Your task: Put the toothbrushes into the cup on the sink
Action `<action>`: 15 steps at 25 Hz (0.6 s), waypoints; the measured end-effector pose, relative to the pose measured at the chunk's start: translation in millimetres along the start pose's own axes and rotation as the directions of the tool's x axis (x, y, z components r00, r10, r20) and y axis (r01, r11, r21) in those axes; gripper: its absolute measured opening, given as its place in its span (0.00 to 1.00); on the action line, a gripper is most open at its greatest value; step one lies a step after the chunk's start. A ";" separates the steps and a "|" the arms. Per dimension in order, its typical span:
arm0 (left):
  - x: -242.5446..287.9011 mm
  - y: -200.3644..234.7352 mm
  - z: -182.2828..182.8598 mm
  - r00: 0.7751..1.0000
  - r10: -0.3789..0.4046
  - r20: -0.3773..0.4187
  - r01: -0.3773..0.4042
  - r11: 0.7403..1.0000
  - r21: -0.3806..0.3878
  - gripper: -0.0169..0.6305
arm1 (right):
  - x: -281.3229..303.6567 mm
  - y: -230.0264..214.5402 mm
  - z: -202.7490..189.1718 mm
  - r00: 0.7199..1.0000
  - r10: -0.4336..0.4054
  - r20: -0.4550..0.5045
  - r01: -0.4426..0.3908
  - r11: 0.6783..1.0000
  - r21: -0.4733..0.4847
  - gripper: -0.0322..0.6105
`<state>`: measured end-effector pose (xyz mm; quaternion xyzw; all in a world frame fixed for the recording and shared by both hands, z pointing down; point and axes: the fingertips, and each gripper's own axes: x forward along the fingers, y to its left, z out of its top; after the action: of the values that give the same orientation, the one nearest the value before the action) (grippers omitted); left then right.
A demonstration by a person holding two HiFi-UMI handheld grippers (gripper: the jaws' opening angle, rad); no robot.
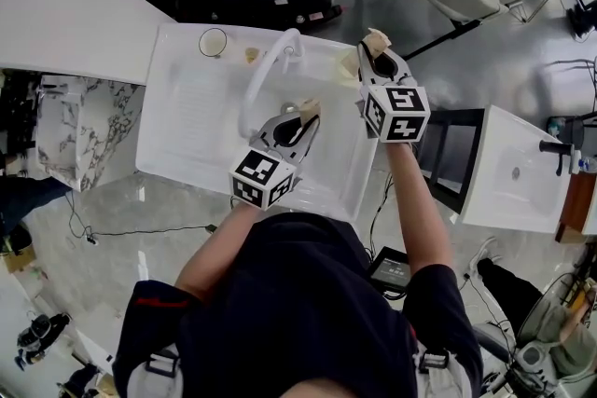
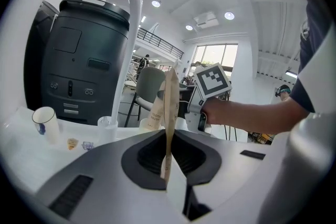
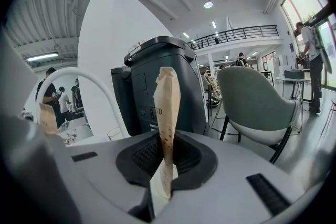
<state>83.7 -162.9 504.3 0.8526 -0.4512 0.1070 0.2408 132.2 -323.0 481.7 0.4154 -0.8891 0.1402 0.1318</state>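
Paper-wrapped toothbrushes (image 1: 309, 107) clamped, cup (image 1: 213, 42) at the sink's (image 1: 177, 135) back-left corner

The left gripper (image 1: 300, 118) is closed tight on one wrapped toothbrush (image 2: 170, 107) over the basin's middle. The right gripper (image 1: 377, 51) pinches the other wrapped toothbrush (image 3: 167, 107) by the sink's back-right edge. Best, I judge, to take one at a time round the white faucet (image 1: 261, 75), tip its free end down over the cup's rim, and let go only once that end is inside. Each toothbrush sits in a flat, tan paper sleeve, standing upright between the jaws; the cup looks small, pale and empty
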 end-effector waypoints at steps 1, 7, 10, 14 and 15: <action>2.1 0.5 2.3 1.000 0.000 0.004 0.000 1.000 0.002 0.08 | 1.8 0.0 -2.6 1.000 0.000 -0.006 0.000 1.000 0.000 0.12; 14.9 2.6 11.1 1.000 -0.004 0.014 0.004 1.000 0.016 0.08 | 10.5 -0.2 -15.1 1.000 0.005 -0.029 -0.005 1.000 0.004 0.12; 19.8 4.3 10.4 1.000 -0.001 0.013 0.001 1.000 0.017 0.08 | 13.9 -0.5 -21.5 0.999 0.007 -0.034 -0.007 1.000 0.006 0.12; 23.3 6.4 7.5 1.000 0.004 0.009 -0.004 1.000 0.014 0.08 | 18.3 -0.9 -31.5 0.999 0.011 -0.045 -0.011 1.000 0.012 0.12; 23.8 7.3 6.9 1.000 0.006 0.008 -0.006 1.000 0.013 0.08 | 19.5 -0.8 -33.5 0.999 0.012 -0.047 -0.012 1.000 0.016 0.12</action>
<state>91.0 -187.0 510.2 0.8533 -0.4539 0.1072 0.2332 124.7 -325.1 519.6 0.4076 -0.8870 0.1578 0.1488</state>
